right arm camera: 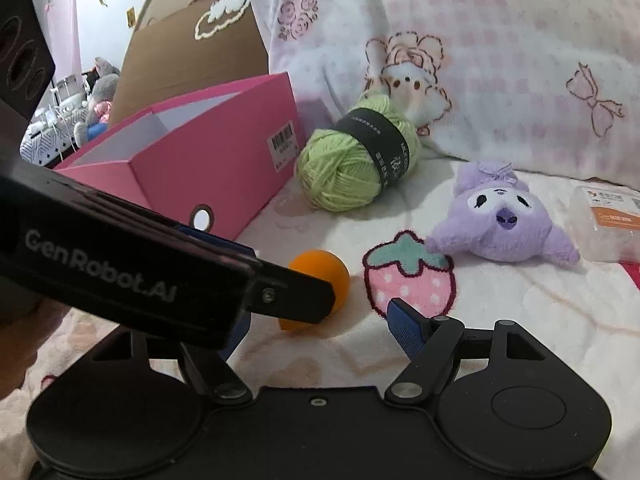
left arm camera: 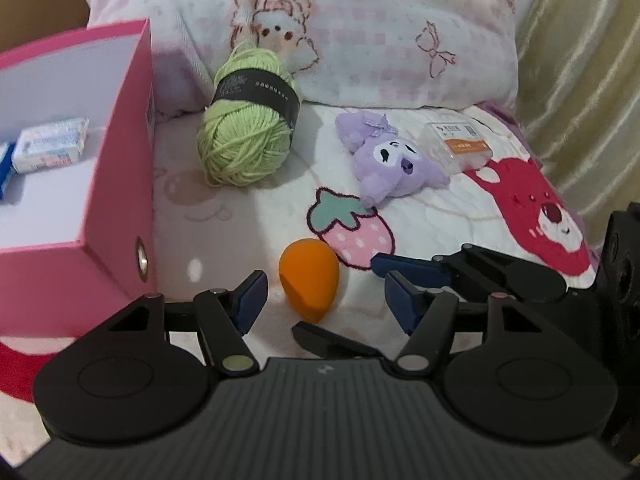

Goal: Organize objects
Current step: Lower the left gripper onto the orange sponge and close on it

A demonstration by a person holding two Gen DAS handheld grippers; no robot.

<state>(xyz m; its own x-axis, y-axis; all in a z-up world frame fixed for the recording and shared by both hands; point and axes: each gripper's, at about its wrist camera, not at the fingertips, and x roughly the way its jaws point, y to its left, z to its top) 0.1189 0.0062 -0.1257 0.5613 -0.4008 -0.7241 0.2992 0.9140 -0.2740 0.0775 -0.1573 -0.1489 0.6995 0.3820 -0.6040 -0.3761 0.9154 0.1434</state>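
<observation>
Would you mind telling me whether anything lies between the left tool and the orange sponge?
Nothing visible does. The orange sponge sits on the blanket right in the gap of the left tool, whose pads have not touched it. The right tool hovers just beside it, not in the path.

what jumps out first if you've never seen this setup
The orange egg-shaped sponge draws the eye first, lying on the white blanket between the spread fingers of the left gripper, not yet pinched. Just behind it sit a green ball of yarn and a purple plush toy. To the left stands an open pink box with small packets already inside.
</observation>
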